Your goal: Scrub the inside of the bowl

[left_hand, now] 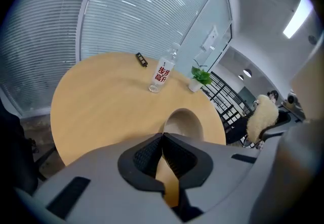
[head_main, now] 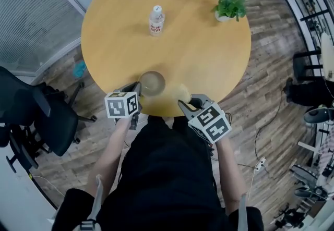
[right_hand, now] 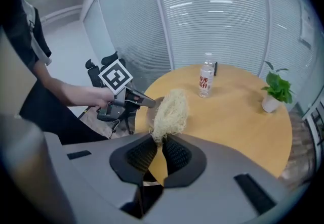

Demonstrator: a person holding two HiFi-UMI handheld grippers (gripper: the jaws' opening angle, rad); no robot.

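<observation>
1. Left gripper view: the left gripper (left_hand: 163, 136) has its jaws pressed together at the near rim of the bowl (left_hand: 185, 122), hiding it.
2. Just right of the bowl, the right gripper (right_hand: 161, 139) pinches a pale fibrous scrubber (right_hand: 171, 112).

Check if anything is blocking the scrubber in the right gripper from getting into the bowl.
Nothing visible blocks it. The scrubber, pinched by the right gripper, hangs just beside the bowl, with only bare table between them. The left gripper grips the bowl's rim on the opposite side, clear of that path.
</observation>
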